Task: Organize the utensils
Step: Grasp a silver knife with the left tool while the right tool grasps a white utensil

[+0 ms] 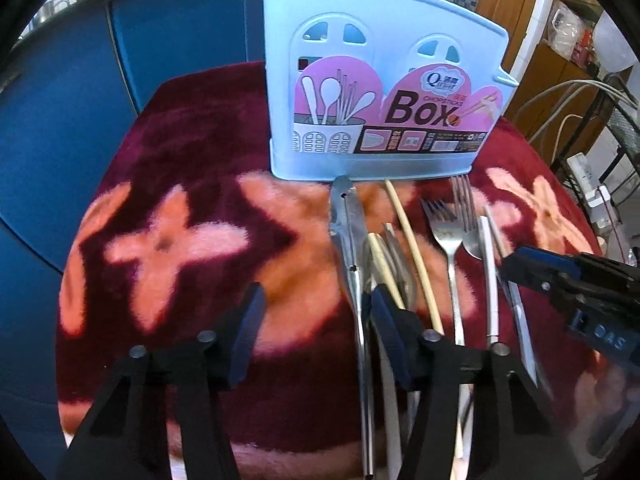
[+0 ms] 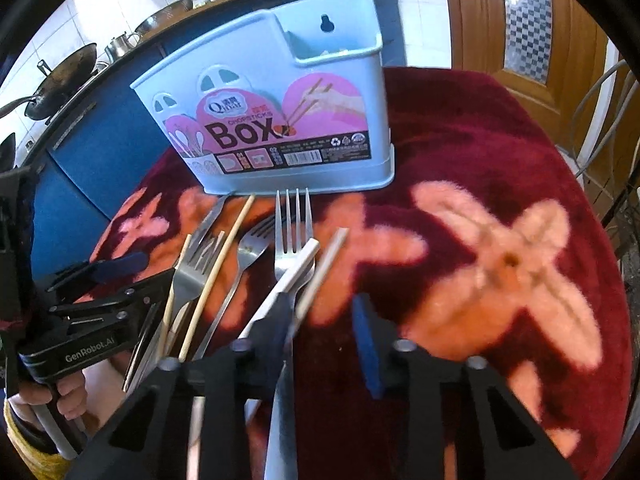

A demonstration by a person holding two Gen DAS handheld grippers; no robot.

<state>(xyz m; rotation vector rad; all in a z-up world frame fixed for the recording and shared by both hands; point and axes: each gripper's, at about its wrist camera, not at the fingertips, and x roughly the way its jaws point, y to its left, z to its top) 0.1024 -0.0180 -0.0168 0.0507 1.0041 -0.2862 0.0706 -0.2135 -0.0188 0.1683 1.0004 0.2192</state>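
The light-blue chopsticks box (image 2: 280,120) stands upright on the red flowered blanket (image 2: 480,160), and just in front of its base lie the forks (image 2: 294,232), chopsticks (image 1: 412,248) and metal tongs (image 1: 348,232). In front of the box, the left gripper (image 1: 316,320) hangs with jaws apart over bare blanket beside the tongs. The right gripper (image 2: 324,320), jaws also apart and holding nothing, has open blanket on its right out to the edge.

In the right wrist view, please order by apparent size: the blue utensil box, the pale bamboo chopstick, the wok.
1. blue utensil box, clearly largest.
2. pale bamboo chopstick, long but thin.
3. wok, which looks smallest only because it stands far back.
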